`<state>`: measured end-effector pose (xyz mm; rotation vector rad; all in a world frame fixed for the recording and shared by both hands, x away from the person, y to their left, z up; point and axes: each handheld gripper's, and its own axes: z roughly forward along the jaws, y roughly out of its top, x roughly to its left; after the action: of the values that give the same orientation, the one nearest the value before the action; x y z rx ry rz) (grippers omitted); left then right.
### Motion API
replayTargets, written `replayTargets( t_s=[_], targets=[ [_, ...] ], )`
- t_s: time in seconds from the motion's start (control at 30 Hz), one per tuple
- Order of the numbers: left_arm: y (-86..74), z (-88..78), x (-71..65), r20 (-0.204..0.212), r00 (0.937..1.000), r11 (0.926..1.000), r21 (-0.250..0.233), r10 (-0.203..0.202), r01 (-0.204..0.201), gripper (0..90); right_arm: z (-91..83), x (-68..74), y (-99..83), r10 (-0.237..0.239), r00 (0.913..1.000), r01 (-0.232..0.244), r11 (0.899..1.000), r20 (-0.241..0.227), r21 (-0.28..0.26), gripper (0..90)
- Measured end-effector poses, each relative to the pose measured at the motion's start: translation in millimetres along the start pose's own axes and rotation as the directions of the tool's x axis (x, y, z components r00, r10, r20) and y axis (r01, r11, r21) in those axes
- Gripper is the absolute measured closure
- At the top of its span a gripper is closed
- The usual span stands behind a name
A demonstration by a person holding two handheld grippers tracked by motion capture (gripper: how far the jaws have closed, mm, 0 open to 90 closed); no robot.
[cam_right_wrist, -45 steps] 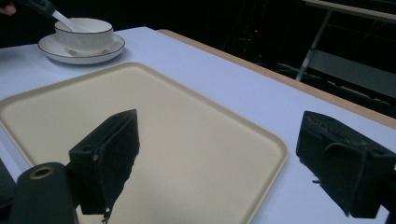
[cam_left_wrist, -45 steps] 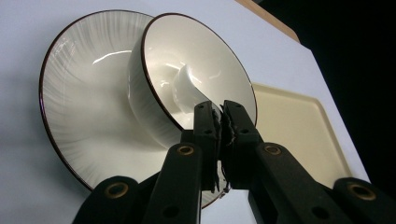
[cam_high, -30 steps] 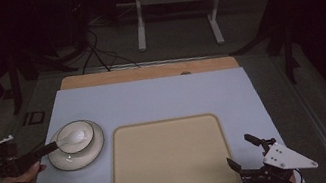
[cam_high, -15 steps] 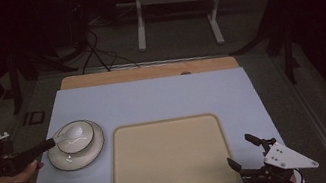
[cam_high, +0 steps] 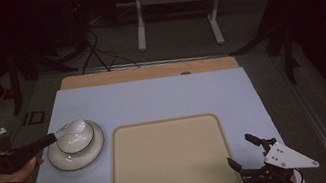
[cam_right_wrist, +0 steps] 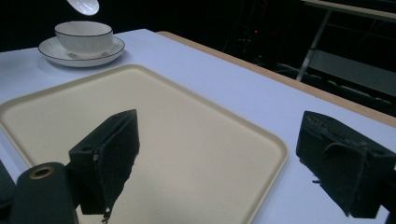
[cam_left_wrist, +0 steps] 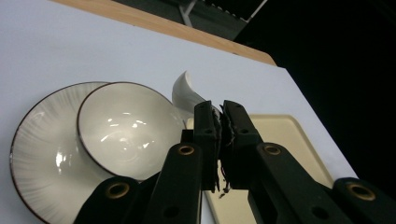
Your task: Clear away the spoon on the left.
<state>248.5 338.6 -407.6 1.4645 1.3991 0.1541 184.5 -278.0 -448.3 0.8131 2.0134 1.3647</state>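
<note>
My left gripper (cam_left_wrist: 219, 122) pinches the white ceramic spoon (cam_left_wrist: 189, 92) by its handle, above the dark-rimmed white bowl (cam_left_wrist: 125, 128); it could twist loose and chip that bowl. My right gripper (cam_high: 248, 154) idles spread.

On the worktop (cam_high: 151, 93), a bowl (cam_high: 75, 140) sits on a saucer (cam_high: 61, 160), left of the tray (cam_high: 168, 159); a spoon (cam_high: 73, 127) hangs above the bowl.

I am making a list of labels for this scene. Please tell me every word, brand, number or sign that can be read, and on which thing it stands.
None: no readable text, number or sign stands on the bowl, the saucer, the white spoon, the beige tray or the table.
</note>
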Motion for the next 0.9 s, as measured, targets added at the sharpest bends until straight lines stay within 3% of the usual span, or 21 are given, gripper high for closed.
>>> replayTargets(
  t_s=[0.33, 0.47, 0.9],
  targets=[
    [2.6, 4.5, -27.7, 0.040, 0.9984, 0.9992, -0.009, 0.039, -0.039, 85.7, -0.1, -0.4, 0.2, 0.004, 1.0000, -0.004, 1.000, -0.001, -0.005, 13.4],
    [4.9, 4.4, -36.6, 0.041, 0.9978, 0.9983, -0.028, 0.052, -0.051, 85.7, 0.1, -0.7, 0.2, 0.004, 1.0000, -0.004, 1.000, 0.000, -0.007, 13.4],
    [7.9, 7.7, -61.8, 0.057, 0.9927, 0.9943, -0.021, 0.106, -0.105, 85.7, 0.2, -0.5, 0.6, 0.005, 1.0000, -0.005, 1.000, -0.004, -0.008, 13.4]
  ],
)
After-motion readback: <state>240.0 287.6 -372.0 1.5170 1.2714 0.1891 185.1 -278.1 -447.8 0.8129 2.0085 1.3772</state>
